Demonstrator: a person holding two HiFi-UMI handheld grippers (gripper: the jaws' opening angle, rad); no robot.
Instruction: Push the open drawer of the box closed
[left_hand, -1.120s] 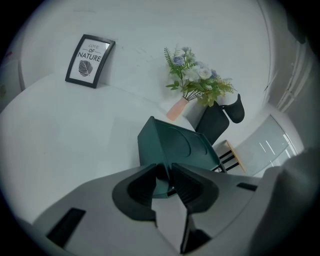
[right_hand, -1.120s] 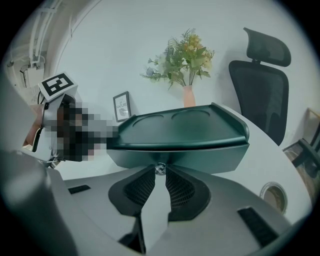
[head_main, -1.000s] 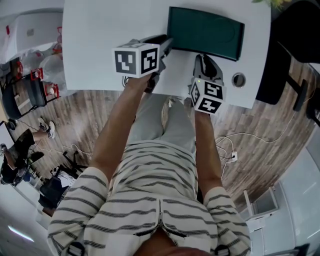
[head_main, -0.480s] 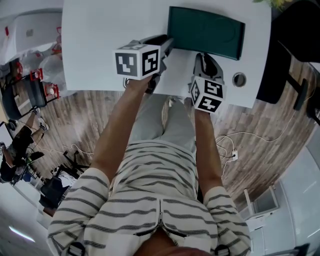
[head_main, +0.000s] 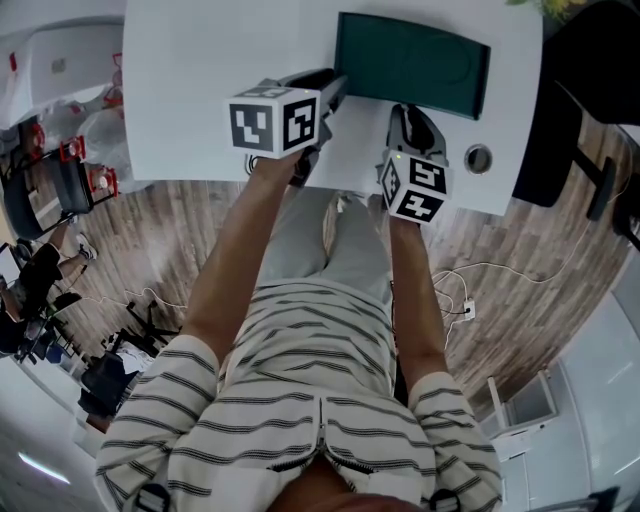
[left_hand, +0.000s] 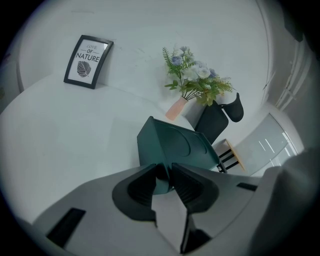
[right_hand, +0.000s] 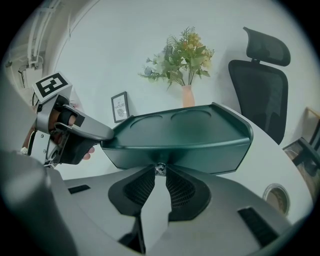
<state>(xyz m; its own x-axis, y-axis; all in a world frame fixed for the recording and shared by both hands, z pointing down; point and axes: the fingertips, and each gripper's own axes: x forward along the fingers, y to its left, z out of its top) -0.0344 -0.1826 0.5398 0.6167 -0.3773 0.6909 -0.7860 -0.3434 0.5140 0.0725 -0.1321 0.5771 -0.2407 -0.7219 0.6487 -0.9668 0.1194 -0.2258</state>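
A dark green box (head_main: 410, 65) lies on the white table (head_main: 200, 80) at its far side. My left gripper (head_main: 335, 85) has its tips at the box's front left corner (left_hand: 175, 145). In the left gripper view its jaws stand a narrow gap apart, with the corner just beyond them. My right gripper (head_main: 410, 112) points at the middle of the box's front face (right_hand: 185, 135). A small metal knob (right_hand: 160, 170) low on that face sits right at its tips, which flank it closely. In the right gripper view, the left gripper (right_hand: 107, 135) touches the box's left end. No drawer shows sticking out.
A framed print (left_hand: 87, 61) and a vase of flowers (left_hand: 197, 87) stand at the back of the table. A black office chair (head_main: 560, 120) is to the right of the table. A round cable hole (head_main: 478, 158) sits near the table's front edge, right of my right gripper.
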